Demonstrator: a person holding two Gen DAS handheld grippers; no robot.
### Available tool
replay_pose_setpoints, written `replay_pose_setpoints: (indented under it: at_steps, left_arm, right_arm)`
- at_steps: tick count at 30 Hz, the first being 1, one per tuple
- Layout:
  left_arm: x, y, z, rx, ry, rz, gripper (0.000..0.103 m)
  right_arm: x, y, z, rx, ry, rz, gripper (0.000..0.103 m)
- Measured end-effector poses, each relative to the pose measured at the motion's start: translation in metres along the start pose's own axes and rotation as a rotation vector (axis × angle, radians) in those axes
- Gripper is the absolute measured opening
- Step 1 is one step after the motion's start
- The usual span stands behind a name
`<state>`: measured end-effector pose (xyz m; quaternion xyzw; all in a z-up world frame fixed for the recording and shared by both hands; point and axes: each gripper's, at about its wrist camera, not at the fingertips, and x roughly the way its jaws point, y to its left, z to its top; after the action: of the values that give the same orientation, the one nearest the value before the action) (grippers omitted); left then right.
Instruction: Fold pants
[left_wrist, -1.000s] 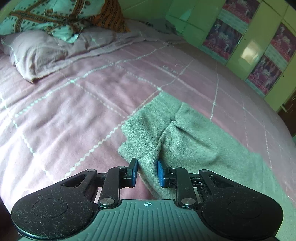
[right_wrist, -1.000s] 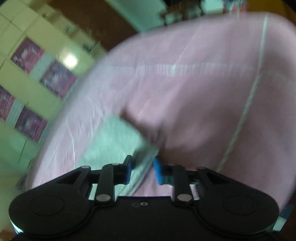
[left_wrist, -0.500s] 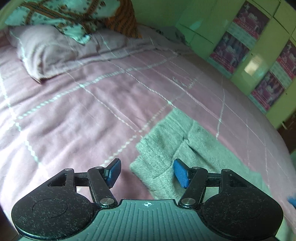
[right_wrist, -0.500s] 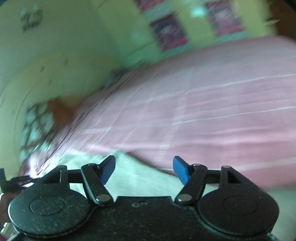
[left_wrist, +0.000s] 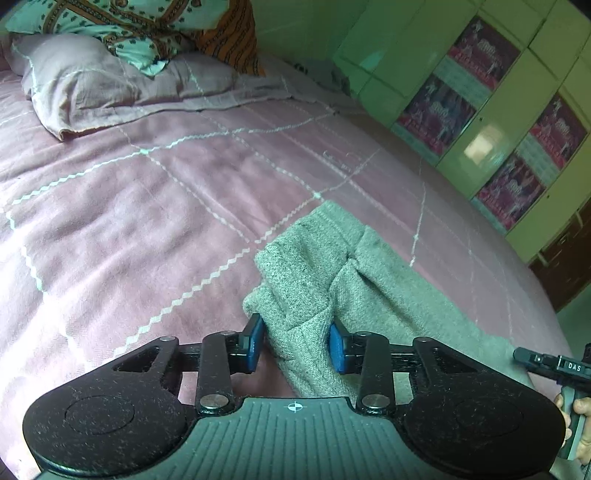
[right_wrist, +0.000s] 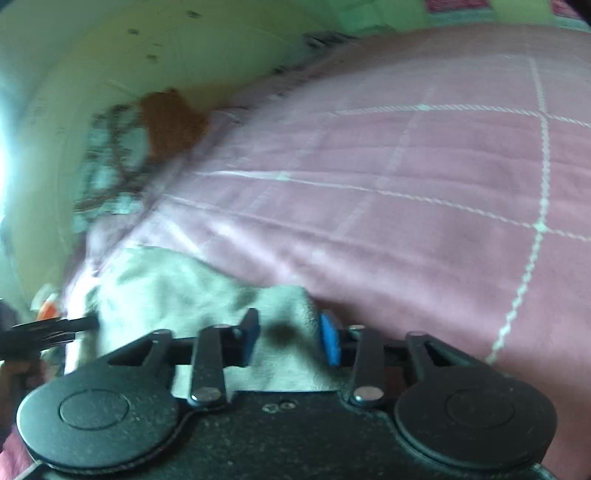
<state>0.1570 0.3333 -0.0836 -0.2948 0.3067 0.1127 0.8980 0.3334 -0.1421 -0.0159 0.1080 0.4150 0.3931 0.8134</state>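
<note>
Two tools work one garment on a pink bed. Left wrist view: the left tool (left_wrist: 295, 345), at lower centre of the frame, has just been closing its jaws, and a bunched fold of the grey pants (left_wrist: 373, 291) now sits between the blue pads (left_wrist: 255, 343), both of which touch the cloth, so the fold is gripped. From that fold the pants spread toward the lower right of the frame, lying flat on the bedspread (left_wrist: 147, 221). At the right edge, the right tool (left_wrist: 550, 365) enters, held by a hand (left_wrist: 576, 421). A pillow (left_wrist: 92, 88) lies at upper left, well apart from the pants. Right wrist view, blurred: the right tool (right_wrist: 290, 339), likewise just closing, has the pants (right_wrist: 166, 288) between its jaws at lower centre; whether both pads press on the cloth cannot be told through the blur. The cloth extends toward the left edge.
</note>
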Motion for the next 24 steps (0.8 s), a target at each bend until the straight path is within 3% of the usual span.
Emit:
replay_pose_setpoints:
  at_steps: [3, 6, 7, 8, 9, 10, 12, 14, 16, 18, 20, 21, 24]
  left_arm:
    - [0.002, 0.005, -0.001, -0.007, 0.008, -0.013, 0.036]
    - [0.006, 0.012, 0.003, -0.045, 0.029, -0.034, 0.037]
    - [0.004, 0.011, 0.004, -0.043, 0.012, -0.031, 0.032]
    - [-0.003, 0.008, 0.003, -0.047, -0.033, -0.036, 0.030]
    - [-0.009, 0.004, 0.001, -0.038, -0.065, -0.025, 0.029]
    - [-0.009, 0.001, -0.001, -0.013, -0.071, 0.001, 0.028]
    - [0.003, 0.006, -0.008, -0.013, -0.030, 0.021, 0.030]
    - [0.003, 0.012, -0.008, -0.018, -0.022, 0.018, 0.040]
    - [-0.006, 0.010, -0.003, 0.035, -0.008, 0.052, 0.066]
    - [-0.025, 0.014, 0.000, 0.060, -0.023, 0.070, 0.070]
    - [-0.050, 0.006, 0.003, 0.084, -0.099, 0.148, 0.069]
    - [-0.058, -0.006, 0.005, 0.123, -0.145, 0.148, 0.069]
    - [-0.045, -0.065, 0.013, 0.229, -0.131, 0.035, 0.069]
  right_arm:
    - [0.004, -0.002, 0.008, 0.007, 0.036, 0.086, 0.033]
    - [0.029, -0.004, 0.020, 0.023, 0.085, 0.042, 0.039]
    - [0.037, -0.007, 0.022, 0.046, 0.093, 0.027, 0.036]
    - [0.043, -0.007, 0.024, 0.061, 0.091, 0.021, 0.016]
    - [0.044, 0.001, 0.027, 0.024, 0.072, -0.023, 0.005]
    - [0.043, 0.011, 0.029, -0.027, 0.033, -0.066, 0.005]
    - [0.030, 0.022, 0.029, -0.032, -0.066, -0.068, 0.004]
    - [0.052, 0.008, 0.019, -0.001, 0.042, -0.164, 0.004]
    - [0.051, 0.006, 0.013, 0.005, 0.022, -0.171, 0.006]
    - [0.036, 0.009, 0.013, 0.044, -0.036, -0.180, 0.017]
    - [0.006, 0.016, 0.006, 0.042, -0.138, -0.191, 0.017]
    - [-0.009, 0.019, 0.001, 0.029, -0.167, -0.198, 0.017]
    - [-0.035, 0.036, -0.021, -0.033, -0.201, -0.243, 0.020]
